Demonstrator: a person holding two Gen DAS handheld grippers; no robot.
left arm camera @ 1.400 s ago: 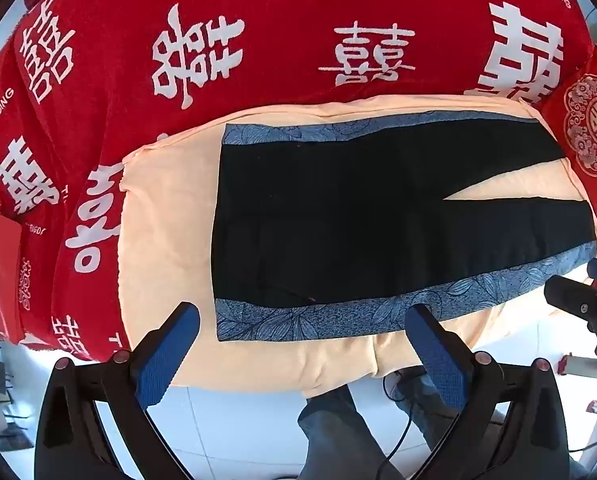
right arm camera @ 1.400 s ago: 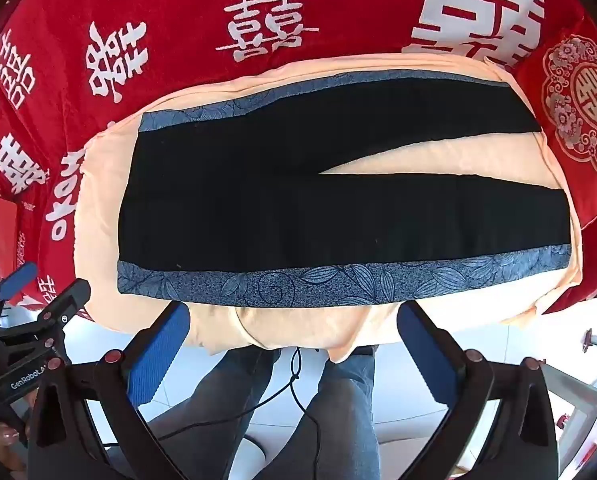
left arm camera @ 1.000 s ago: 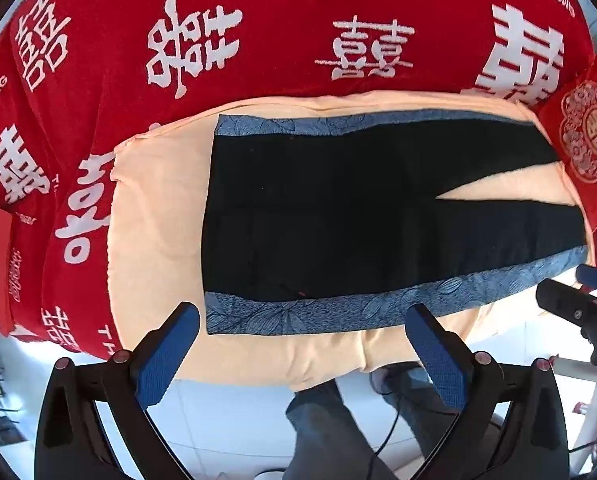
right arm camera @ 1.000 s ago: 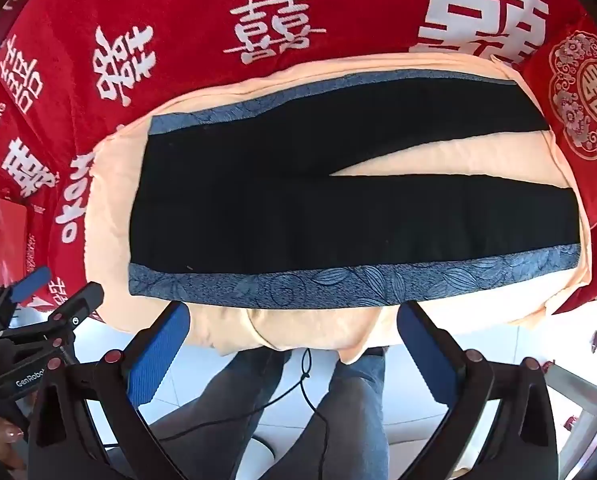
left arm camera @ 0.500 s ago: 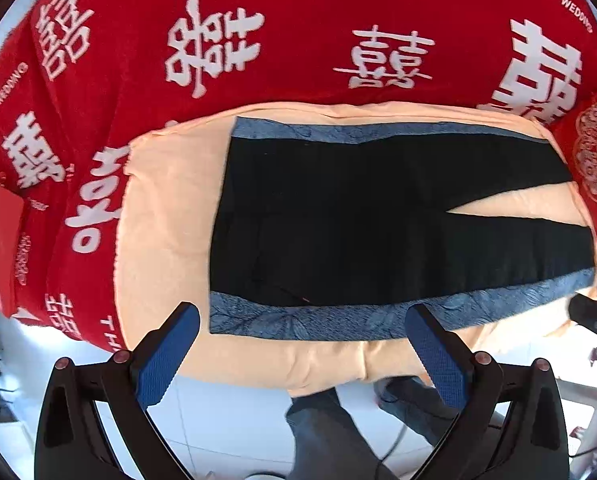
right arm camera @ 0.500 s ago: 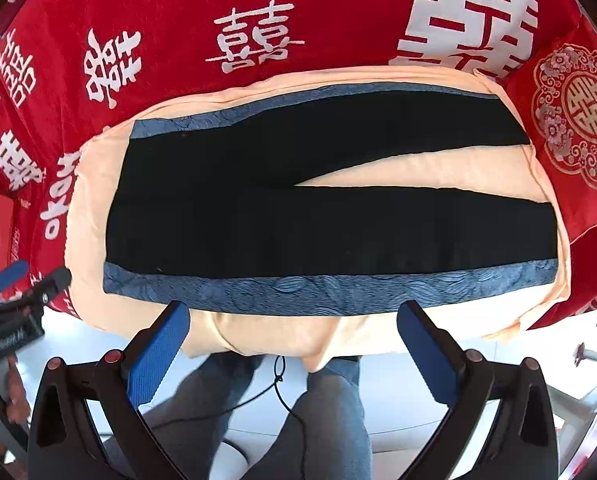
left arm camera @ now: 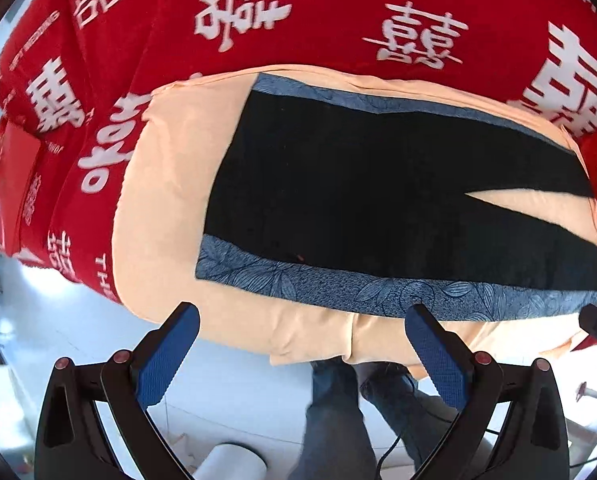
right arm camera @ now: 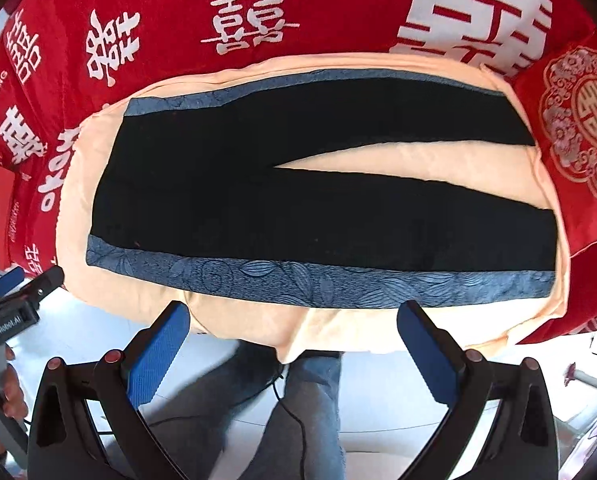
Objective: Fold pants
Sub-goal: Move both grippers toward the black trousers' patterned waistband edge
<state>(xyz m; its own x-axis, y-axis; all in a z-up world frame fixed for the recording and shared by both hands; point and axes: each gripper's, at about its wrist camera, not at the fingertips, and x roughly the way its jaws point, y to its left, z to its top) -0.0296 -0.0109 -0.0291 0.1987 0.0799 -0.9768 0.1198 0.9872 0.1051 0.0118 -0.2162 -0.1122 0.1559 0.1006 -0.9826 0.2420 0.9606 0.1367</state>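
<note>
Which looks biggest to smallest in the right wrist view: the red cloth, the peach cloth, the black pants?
1. red cloth
2. peach cloth
3. black pants
The fisheye lens bends the edges, but the order is clear.

A red cloth (left arm camera: pixel 338 20) printed with white characters covers the table, a peach cloth (left arm camera: pixel 170 184) spread on top of it. At the right edge sits a red cushion (right arm camera: pixel 578 136) with an ornate medallion. Below, jeans-clad legs (right arm camera: pixel 310 412) and a black cable (right arm camera: pixel 294 416) over pale floor.
</note>
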